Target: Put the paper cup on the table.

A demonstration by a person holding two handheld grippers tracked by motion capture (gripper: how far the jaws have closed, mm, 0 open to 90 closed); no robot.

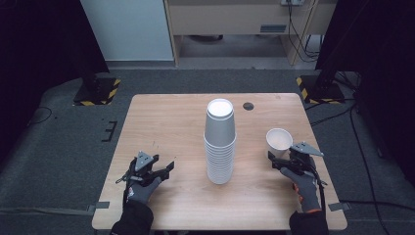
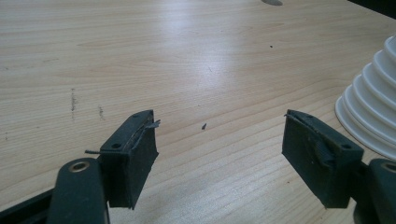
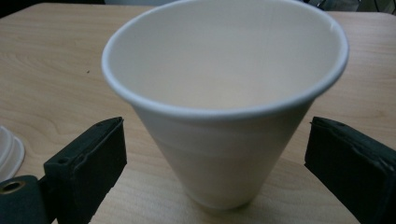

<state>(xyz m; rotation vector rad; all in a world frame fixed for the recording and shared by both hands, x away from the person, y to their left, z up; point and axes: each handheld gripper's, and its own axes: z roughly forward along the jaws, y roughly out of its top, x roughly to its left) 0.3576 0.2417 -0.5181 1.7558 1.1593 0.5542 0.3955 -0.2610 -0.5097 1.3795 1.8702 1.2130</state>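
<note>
A tall stack of upside-down white paper cups (image 1: 220,142) stands in the middle of the wooden table (image 1: 166,122); its lower rims (image 2: 371,112) show at the right edge of the left gripper view. One single white cup (image 1: 279,141) stands upright at the right. My right gripper (image 1: 278,159) is open, its jaws on either side of this cup (image 3: 226,107) with a gap on both sides. My left gripper (image 1: 166,170) rests low near the front left, open, with bare table between its jaws (image 2: 219,154).
A dark round hole (image 1: 248,105) sits in the table's far right part. Beyond the table lie grey floor, black stands with yellow-striped bases (image 1: 98,90), and cables (image 1: 342,115) on the right.
</note>
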